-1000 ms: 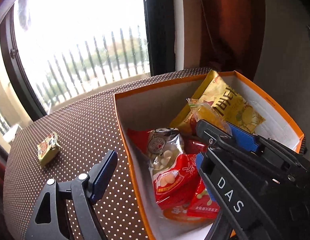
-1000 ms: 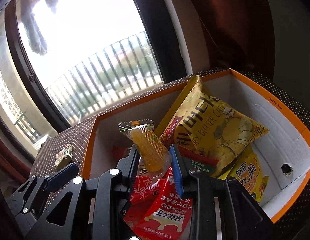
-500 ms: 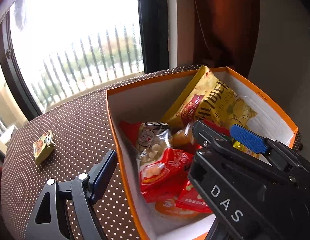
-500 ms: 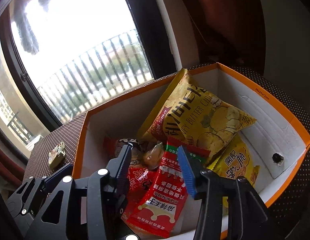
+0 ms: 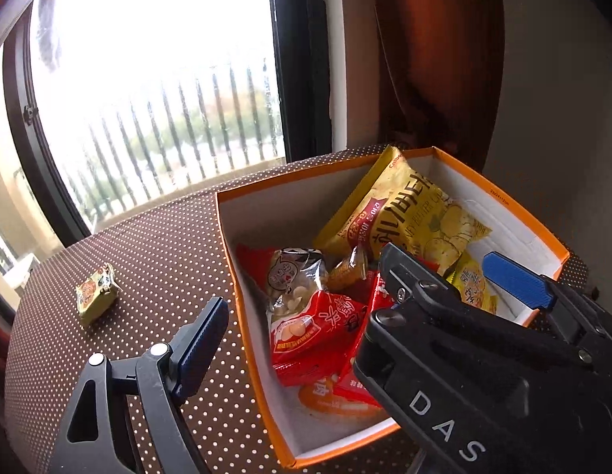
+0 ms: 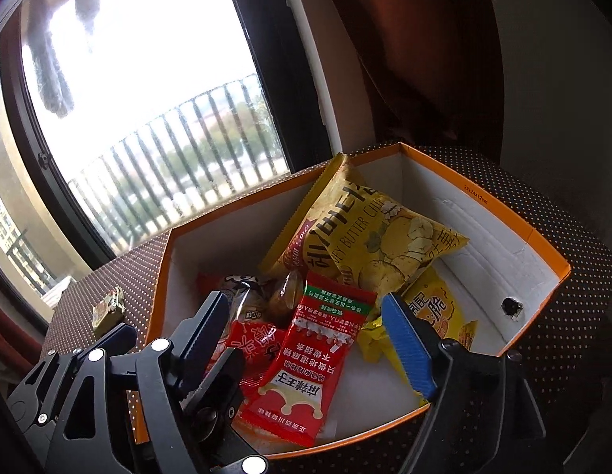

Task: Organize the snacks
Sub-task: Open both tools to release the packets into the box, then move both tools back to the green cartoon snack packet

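On the brown dotted bench [image 5: 155, 245], an orange-rimmed cardboard box [image 6: 543, 237] holds most snack packets; right gripper [image 6: 306, 328], fingers just opened and empty, hangs above them; left gripper [image 5: 290, 308] open. Far left, one small yellow packet [image 5: 96, 290] remains outside.

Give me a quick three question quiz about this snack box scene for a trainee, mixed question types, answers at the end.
1. True or false: the right gripper is clamped on a snack.
2. Where is the small yellow-green packet? A) in the orange box B) on the dotted tablecloth C) in the left gripper
3. Fill in: the big yellow chip bag leans against the box's ____ wall.

Key
1. False; its jaws have just been opening, nothing held.
2. B
3. Far, in the orange box.
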`<state>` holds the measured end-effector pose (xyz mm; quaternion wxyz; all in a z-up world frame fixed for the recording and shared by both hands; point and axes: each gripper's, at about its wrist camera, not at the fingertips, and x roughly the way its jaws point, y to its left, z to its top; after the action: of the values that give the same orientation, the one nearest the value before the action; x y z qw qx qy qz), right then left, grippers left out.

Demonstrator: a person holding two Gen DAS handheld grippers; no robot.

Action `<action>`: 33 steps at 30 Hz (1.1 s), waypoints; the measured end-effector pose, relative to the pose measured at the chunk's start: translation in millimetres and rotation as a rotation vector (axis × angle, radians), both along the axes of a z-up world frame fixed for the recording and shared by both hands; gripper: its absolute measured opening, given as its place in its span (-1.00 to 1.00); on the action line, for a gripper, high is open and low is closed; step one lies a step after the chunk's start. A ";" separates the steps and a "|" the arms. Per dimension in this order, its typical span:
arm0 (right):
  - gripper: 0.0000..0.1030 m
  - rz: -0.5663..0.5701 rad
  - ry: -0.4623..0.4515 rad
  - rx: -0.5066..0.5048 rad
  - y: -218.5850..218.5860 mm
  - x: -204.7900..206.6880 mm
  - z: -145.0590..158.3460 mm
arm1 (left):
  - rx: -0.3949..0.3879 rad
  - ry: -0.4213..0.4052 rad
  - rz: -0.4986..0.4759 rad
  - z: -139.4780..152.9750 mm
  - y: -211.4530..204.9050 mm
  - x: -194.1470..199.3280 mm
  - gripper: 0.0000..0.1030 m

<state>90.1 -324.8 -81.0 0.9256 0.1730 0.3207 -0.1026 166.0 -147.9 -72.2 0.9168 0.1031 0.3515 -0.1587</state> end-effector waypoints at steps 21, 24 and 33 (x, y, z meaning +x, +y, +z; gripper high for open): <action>0.70 0.026 -0.074 -0.135 60.8 -33.6 41.8 | -0.107 -0.111 0.021 34.2 54.8 -46.6 0.65; 0.79 0.046 -0.091 -0.152 76.7 -33.4 44.9 | -0.116 -0.132 0.045 37.6 69.9 -50.9 0.65; 0.87 0.129 -0.109 -0.196 128.2 -28.3 52.7 | -0.153 -0.153 0.119 41.5 119.8 -54.6 0.65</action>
<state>61.8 -196.6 -28.3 0.9587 0.0661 0.2689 -0.0644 111.4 -28.1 -30.7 0.9540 0.0238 0.2728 -0.1222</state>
